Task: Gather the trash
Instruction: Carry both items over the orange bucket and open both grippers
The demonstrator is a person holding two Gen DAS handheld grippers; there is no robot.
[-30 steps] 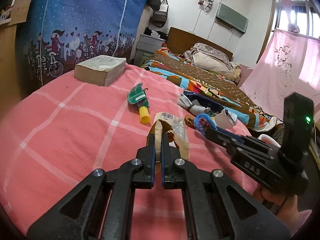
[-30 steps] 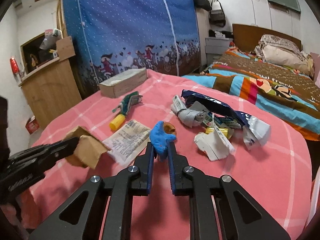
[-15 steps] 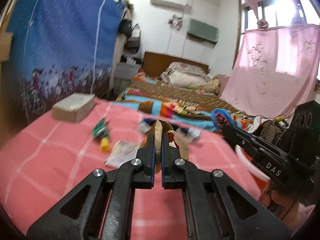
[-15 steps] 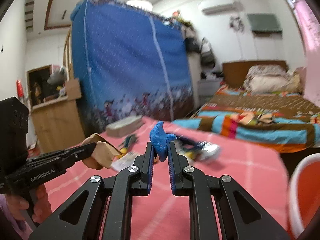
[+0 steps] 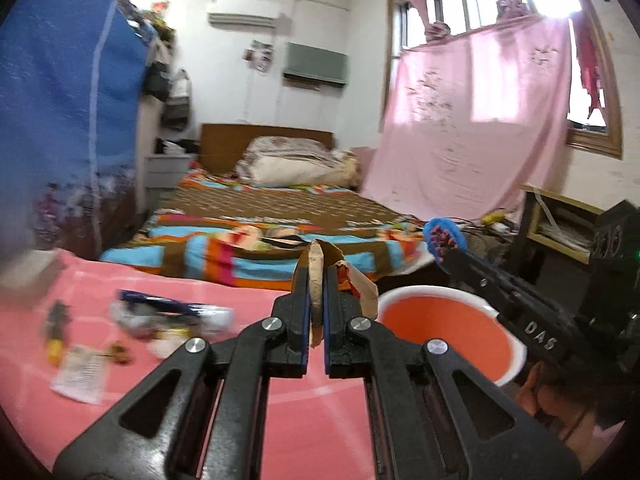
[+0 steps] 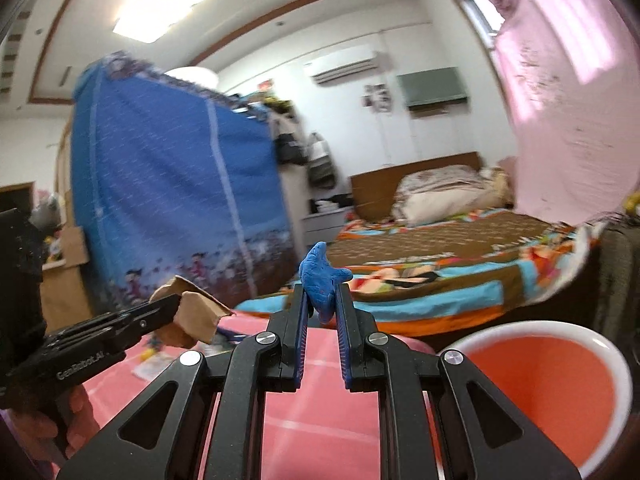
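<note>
left gripper [image 5: 316,276]: black linkage arms, blue pads inside the jaws, silver screws behind them, "GenRobot.AI" in white
right gripper [image 6: 322,300]: same black build, blue pads, silver screws, "DAS" lettering

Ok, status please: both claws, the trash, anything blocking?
Left claw shut on brown cardboard scrap. Right claw shut on blue scrap. Orange bin close ahead; path clear.
</note>
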